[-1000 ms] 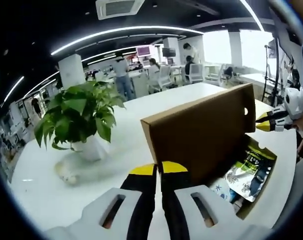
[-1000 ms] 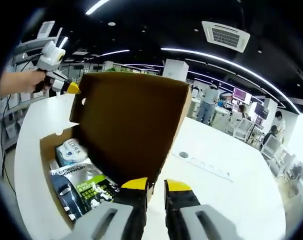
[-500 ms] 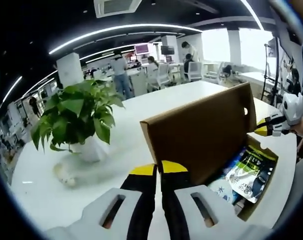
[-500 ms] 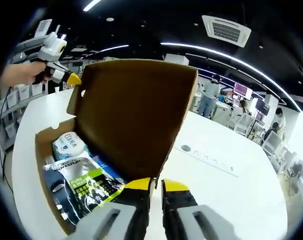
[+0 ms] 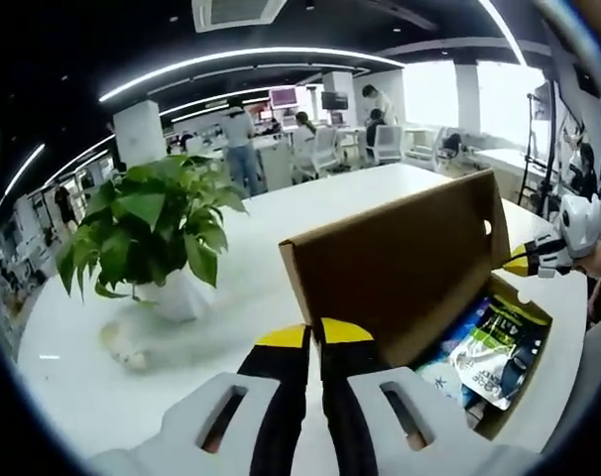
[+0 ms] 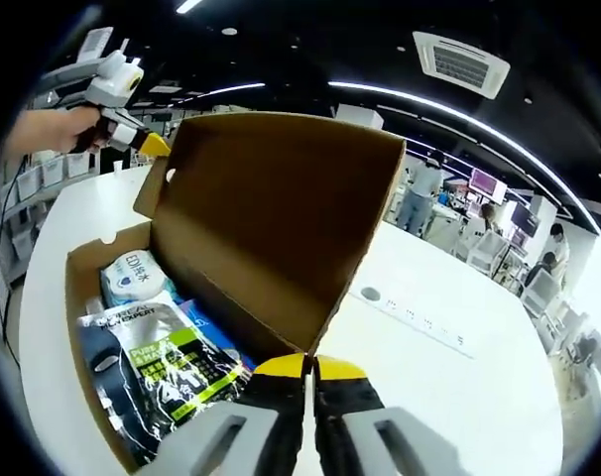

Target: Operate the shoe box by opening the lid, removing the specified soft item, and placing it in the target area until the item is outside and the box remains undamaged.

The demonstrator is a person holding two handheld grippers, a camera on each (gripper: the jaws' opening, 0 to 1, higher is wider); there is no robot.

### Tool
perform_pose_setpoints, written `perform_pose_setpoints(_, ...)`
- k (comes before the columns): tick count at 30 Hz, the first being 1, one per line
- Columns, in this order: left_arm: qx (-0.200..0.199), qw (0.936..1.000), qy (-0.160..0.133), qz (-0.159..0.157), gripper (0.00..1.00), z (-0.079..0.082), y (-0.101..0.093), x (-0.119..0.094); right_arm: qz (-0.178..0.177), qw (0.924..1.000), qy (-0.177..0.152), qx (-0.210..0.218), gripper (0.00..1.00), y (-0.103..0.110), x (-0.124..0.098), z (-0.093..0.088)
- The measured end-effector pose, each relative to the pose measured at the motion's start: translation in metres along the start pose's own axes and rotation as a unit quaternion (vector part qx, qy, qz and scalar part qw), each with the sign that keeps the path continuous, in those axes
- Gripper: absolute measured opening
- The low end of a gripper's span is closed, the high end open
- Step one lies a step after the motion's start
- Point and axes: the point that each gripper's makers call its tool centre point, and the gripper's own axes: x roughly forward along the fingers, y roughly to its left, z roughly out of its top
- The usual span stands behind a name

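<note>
The brown cardboard shoe box (image 6: 82, 297) lies open on a white table, its lid (image 6: 281, 218) standing up. Inside are a black and green packet (image 6: 157, 367), a white pack (image 6: 132, 278) and a blue item under them. My right gripper (image 6: 308, 365) is shut on the lid's near edge. My left gripper (image 5: 313, 334) is shut at the lid (image 5: 400, 263) corner; in the right gripper view that left gripper (image 6: 150, 144) touches the lid's far corner, held by a hand. The right gripper (image 5: 524, 263) shows at the lid's far end, above the packet (image 5: 494, 342).
A green plant in a white pot (image 5: 152, 233) stands on the table left of the box. A socket strip (image 6: 410, 322) lies on the table (image 6: 449, 397) beyond the lid. Desks, chairs and people are far behind.
My right gripper's jaws have drawn together onto the lid's edge. The lid stands a little more upright and closer in that view. The left gripper view is nearly unchanged.
</note>
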Motion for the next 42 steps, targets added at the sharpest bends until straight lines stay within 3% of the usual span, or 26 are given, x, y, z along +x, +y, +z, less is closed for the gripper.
perform_pose_setpoints(9,-0.003,0.9999,-0.008,0.006,0.09,-0.004,0.001,-0.007,0.002,1.0,0.003,0.0,0.0,0.0,0.0,0.0)
perform_pose_setpoints(24,-0.026,0.9994,0.021,0.002,0.1,-0.055,-0.017,-0.011,0.002,1.0,0.004,-0.003,0.0,0.0,0.001,0.0)
perform_pose_setpoints(34,-0.033,0.9983,0.049,-0.001,0.09,-0.078,-0.02,-0.007,0.002,1.0,0.005,-0.004,0.0,0.0,0.0,0.0)
perform_pose_setpoints(42,-0.039,0.9972,0.064,-0.003,0.02,-0.087,-0.018,0.0,0.003,1.0,0.006,-0.003,0.0,-0.001,0.0,0.0)
